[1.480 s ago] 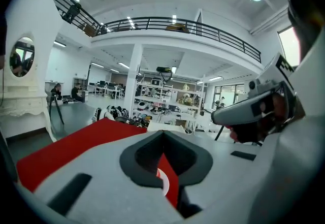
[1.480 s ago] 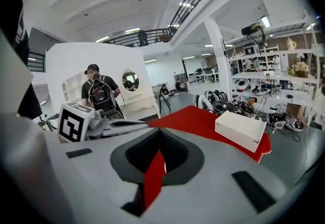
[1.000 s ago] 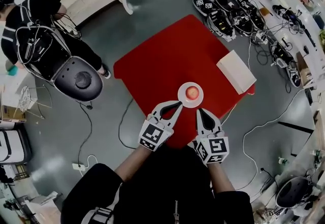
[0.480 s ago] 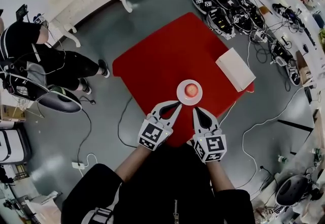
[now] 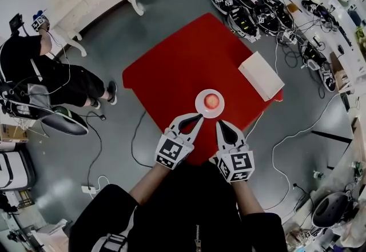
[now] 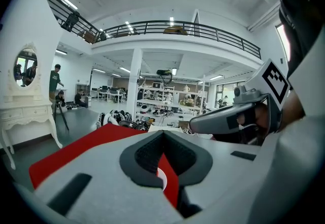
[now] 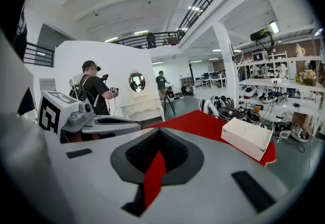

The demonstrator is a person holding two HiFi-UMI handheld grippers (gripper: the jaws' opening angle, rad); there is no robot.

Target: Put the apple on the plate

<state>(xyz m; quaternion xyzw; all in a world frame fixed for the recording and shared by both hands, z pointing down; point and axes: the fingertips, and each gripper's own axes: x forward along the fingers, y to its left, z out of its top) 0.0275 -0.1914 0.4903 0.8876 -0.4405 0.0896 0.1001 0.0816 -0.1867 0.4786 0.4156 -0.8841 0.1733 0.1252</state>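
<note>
A: While the left claw (image 5: pixel 198 119) and right claw (image 5: pixel 219 124) hover over the near edge of the red square counter (image 5: pixel 177 68), where is the round red apple (image 5: pixel 212 100)?

B: It sits on the small round white plate (image 5: pixel 199 99), just beyond both tips, touching neither. Both claws are pinched together, empty. A white rectangular box (image 5: pixel 261 75) lies well beyond the right claw.

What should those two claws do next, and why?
Probably just draw both back toward the person. The apple already sits on the plate, and the left claw and right claw are shut and empty just short of it, so nothing seems left to move.
</note>
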